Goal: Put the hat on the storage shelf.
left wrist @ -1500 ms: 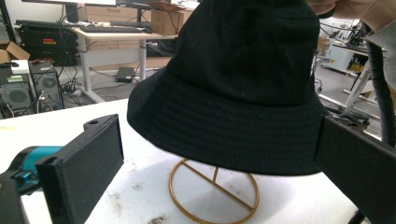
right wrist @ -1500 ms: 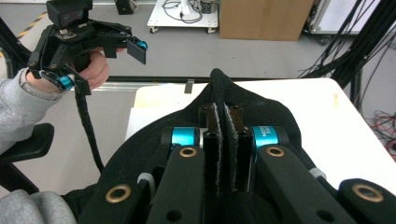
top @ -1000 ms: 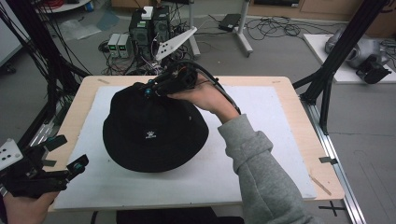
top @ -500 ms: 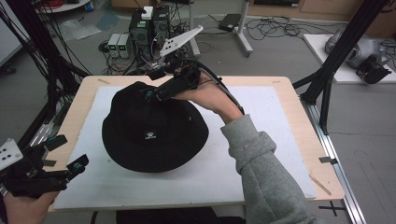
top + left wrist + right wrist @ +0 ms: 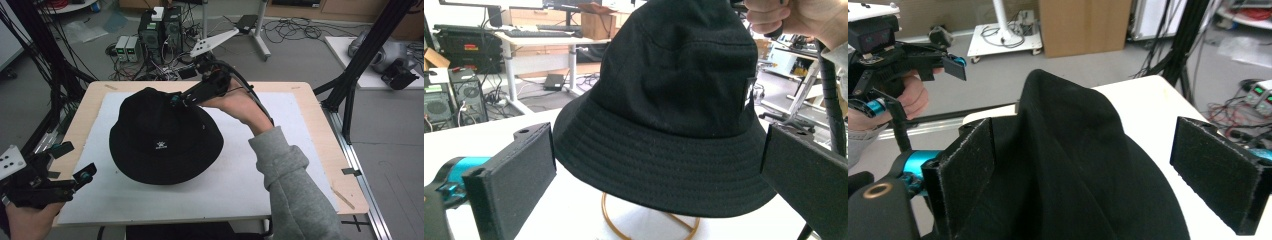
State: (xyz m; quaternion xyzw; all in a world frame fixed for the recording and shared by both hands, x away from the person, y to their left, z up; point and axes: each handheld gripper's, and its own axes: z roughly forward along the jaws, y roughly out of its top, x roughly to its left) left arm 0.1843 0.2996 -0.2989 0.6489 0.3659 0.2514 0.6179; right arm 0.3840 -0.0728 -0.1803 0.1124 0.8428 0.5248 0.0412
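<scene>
Hat: black fabric bucket hat (image 5: 165, 137) on gold wire stand (image 5: 650, 225). I see right gripper (image 5: 176, 99) wide at its crown, left gripper (image 5: 75, 162) wide beside its brim.

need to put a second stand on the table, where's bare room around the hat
Bare white mat lies right of the black hat, though the sleeve crosses it. A strip runs along the near edge below the brim. The far middle is crowded by the right gripper; the left gripper hovers at the near-left corner.

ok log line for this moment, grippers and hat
right gripper: open, jaws astride crown of black fabric bucket hat | left gripper: open, apart from hat, near table corner | hat: on gold wire stand
</scene>
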